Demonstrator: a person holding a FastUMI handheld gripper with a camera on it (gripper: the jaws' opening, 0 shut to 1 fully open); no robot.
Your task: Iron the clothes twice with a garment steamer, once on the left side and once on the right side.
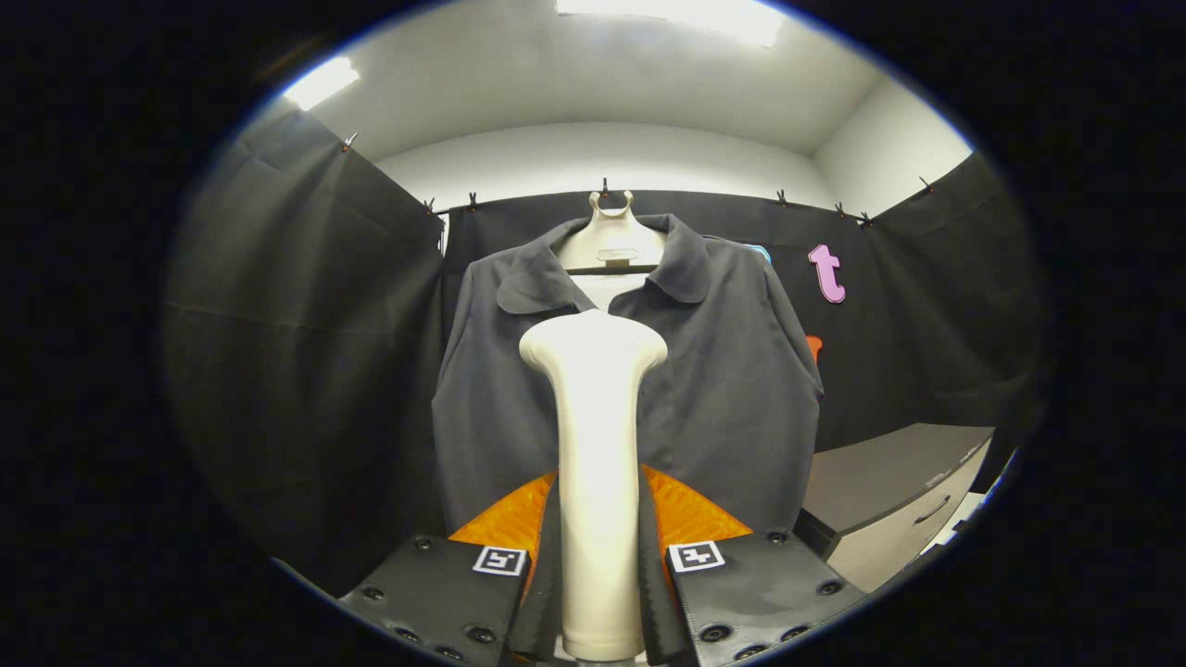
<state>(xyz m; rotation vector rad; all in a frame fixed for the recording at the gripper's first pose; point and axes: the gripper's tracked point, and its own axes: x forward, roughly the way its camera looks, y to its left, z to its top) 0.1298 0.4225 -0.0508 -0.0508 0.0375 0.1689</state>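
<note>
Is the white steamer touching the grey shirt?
Cannot tell. In the gripper view the steamer, clamped by the gripper, overlaps the shirt, hiding any gap.

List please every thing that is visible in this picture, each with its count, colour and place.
Garment steamer: one, cream white, upright between the fingers, its head in front of the shirt.
Shirt: one, dark grey, hanging on the hanger beyond the fingers.
Hanger: one, cream white, inside the shirt's collar, against the black cloth wall.
Cabinet: one, grey, low, to the right of the shirt.
Ceiling lights: two, white, above the wall.
Gripper: one, both fingers pressing on the steamer's handle.
</note>
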